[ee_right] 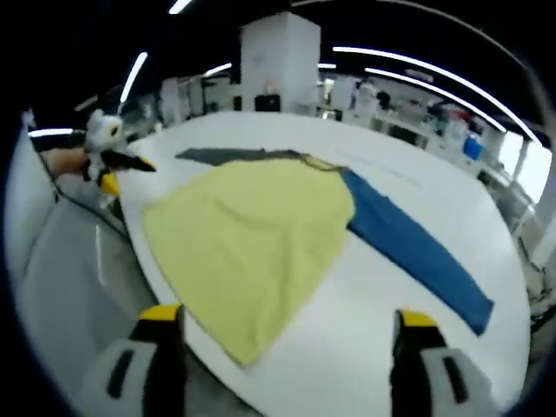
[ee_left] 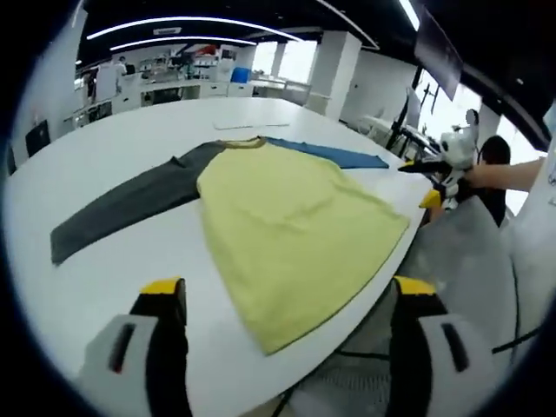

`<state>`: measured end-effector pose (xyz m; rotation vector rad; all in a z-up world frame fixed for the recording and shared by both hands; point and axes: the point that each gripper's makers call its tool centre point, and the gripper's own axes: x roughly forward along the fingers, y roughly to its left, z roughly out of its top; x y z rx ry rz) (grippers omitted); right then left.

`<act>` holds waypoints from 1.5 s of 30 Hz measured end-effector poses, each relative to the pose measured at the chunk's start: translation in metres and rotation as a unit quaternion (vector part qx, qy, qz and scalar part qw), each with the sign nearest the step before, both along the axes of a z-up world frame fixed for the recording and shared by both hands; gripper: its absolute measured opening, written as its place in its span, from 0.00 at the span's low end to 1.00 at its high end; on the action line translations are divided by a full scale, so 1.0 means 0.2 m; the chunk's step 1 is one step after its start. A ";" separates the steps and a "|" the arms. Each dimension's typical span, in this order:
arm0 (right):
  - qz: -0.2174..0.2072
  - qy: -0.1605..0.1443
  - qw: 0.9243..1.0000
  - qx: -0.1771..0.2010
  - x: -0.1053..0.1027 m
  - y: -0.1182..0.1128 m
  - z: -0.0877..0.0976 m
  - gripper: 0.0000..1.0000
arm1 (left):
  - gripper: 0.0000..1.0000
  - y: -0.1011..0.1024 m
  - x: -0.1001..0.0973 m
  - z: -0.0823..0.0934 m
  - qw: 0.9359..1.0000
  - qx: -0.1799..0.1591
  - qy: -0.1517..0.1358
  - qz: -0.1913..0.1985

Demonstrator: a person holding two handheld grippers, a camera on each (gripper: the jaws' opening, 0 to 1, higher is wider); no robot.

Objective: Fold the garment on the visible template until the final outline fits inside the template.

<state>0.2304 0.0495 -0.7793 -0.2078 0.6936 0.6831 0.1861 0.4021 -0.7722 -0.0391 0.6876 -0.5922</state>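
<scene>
- Yellow-bodied garment (ee_left: 291, 230) lies flat on the white worktop (ee_left: 113, 269), hem overhanging the near edge.
- Grey sleeve (ee_left: 130, 207) extends left, blue sleeve (ee_right: 413, 245) right.
- Left gripper (ee_left: 291, 317) and right gripper (ee_right: 282, 334): jaws wide, empty, flanking the hem.

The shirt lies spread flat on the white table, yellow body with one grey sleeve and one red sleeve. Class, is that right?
Not quite. The shirt lies spread on the white table, but the second sleeve is blue, not red, as the right gripper view shows; the other is grey.
</scene>
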 end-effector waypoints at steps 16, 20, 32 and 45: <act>-0.045 -0.023 0.999 -0.007 0.16 -0.32 0.06 1.00 | 0.95 -0.10 0.10 0.07 0.999 -0.004 -0.027 0.016; -0.068 -0.029 0.997 0.005 0.22 -0.42 0.07 1.00 | 0.94 -0.11 0.12 0.07 0.999 -0.003 -0.031 0.021; -0.145 -0.031 0.989 0.015 0.43 -0.74 0.02 0.91 | 0.90 -0.13 0.13 0.06 0.997 -0.009 -0.041 0.057; -0.238 -0.007 0.971 0.022 0.64 -1.05 -0.10 0.79 | 0.89 -0.13 0.11 0.08 0.996 0.004 -0.040 0.080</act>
